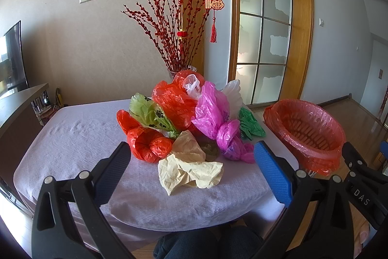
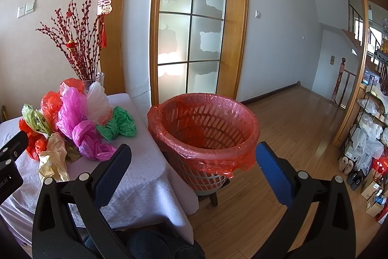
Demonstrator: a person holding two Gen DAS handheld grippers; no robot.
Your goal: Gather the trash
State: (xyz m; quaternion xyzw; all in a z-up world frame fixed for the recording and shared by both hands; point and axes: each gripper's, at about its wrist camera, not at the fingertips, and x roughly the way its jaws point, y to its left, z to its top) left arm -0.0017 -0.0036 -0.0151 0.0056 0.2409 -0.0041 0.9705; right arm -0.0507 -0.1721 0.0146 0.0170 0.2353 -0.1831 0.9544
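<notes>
A heap of crumpled plastic bags lies on the lilac-covered table point(image 1: 72, 137): a cream bag point(image 1: 189, 171) nearest me, a red bag point(image 1: 148, 145), a green paw-print bag point(image 1: 150, 115), a pink bag point(image 1: 218, 118) and a green bag point(image 1: 251, 124). My left gripper point(image 1: 191, 166) stands open just in front of the cream bag, holding nothing. Right of the table stands a basket lined with a red bag point(image 2: 206, 128), empty inside. My right gripper point(image 2: 194, 162) is open before the basket's near rim. The pink bag point(image 2: 80, 123) and cream bag point(image 2: 54, 157) also show in the right wrist view.
A glass vase of red berry branches point(image 1: 174, 35) stands behind the heap at the table's far edge. The basket sits on a low wooden stool point(image 2: 213, 196) over wood flooring. A shelf rack with bags and boxes point(image 2: 371, 137) lines the right wall. A person's dark-clothed knees point(image 1: 206, 244) are below.
</notes>
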